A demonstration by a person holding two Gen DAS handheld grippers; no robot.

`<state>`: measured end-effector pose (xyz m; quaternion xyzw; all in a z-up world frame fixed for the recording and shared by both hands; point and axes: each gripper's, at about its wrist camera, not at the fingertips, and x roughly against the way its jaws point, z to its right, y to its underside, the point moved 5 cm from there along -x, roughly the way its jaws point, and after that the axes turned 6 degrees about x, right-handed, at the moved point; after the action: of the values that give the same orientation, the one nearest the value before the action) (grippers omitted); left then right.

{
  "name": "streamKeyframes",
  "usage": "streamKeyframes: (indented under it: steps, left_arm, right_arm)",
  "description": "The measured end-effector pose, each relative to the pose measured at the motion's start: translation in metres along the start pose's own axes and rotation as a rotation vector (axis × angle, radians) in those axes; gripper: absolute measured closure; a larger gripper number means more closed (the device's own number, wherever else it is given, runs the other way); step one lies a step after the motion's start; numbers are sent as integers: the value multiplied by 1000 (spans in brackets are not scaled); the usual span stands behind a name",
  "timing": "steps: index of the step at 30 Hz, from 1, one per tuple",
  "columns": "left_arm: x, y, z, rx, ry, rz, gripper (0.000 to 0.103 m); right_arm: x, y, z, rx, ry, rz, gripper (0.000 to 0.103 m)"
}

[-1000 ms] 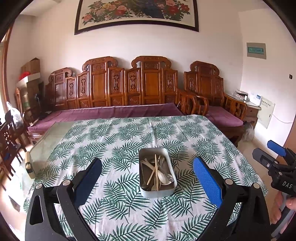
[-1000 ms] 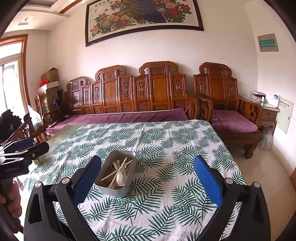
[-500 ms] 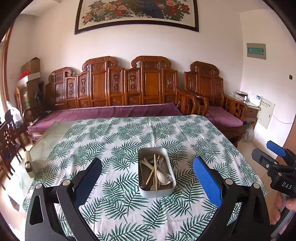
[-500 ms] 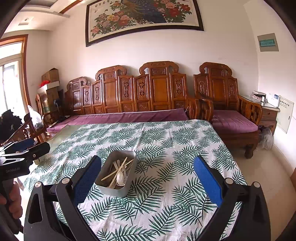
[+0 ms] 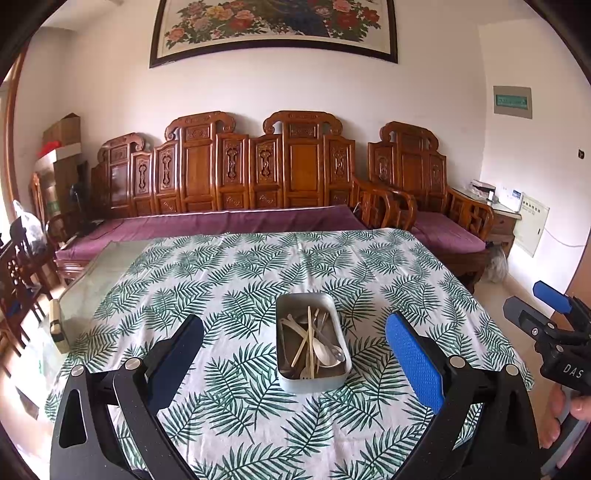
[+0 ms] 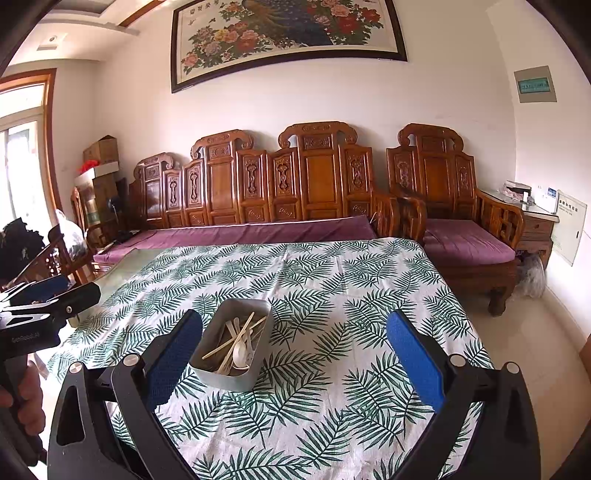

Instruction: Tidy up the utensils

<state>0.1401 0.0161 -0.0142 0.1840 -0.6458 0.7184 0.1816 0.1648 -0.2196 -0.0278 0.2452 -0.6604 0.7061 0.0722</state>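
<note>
1. The left hand-held gripper [image 5: 293,363] is over the near edge of the tabletop [image 5: 229,417]; its 2 blue fingers are wide apart and hold nothing.
2. The right hand-held gripper [image 6: 293,363] is also over the near edge, its fingers wide apart and empty. In the left wrist view it shows at the right border, with fingers of a person's hand [image 5: 578,408] on its handle.
3. A grey metal tin [image 5: 313,380] stands on the tabletop, just in front of both hand-held grippers. In the left wrist view it lies between the 2 fingers; in the right wrist view it is near the left finger.
4. Inside the tin the utensils [image 5: 314,341] lie crossed in a loose pile: a white spoon [image 6: 241,350], pale chopsticks [image 6: 236,341] and a fork [image 5: 305,373]. Other pieces are too small to tell.
5. A tablecloth [image 6: 332,280] with green leaf print covers most of the tabletop; at the far left a bare glass corner shows.
6. Behind the tabletop is a carved wooden bench [image 5: 236,173] with a purple cushion, and above it a framed flower painting [image 5: 273,22] on the wall.
</note>
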Motion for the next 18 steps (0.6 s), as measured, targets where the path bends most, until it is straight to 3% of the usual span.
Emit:
streamKeyframes:
  steps: [18]
  left_arm:
    - [0,1,1,-6,-3,1,8]
  right_arm:
    - [0,0,1,-1,0,1,2]
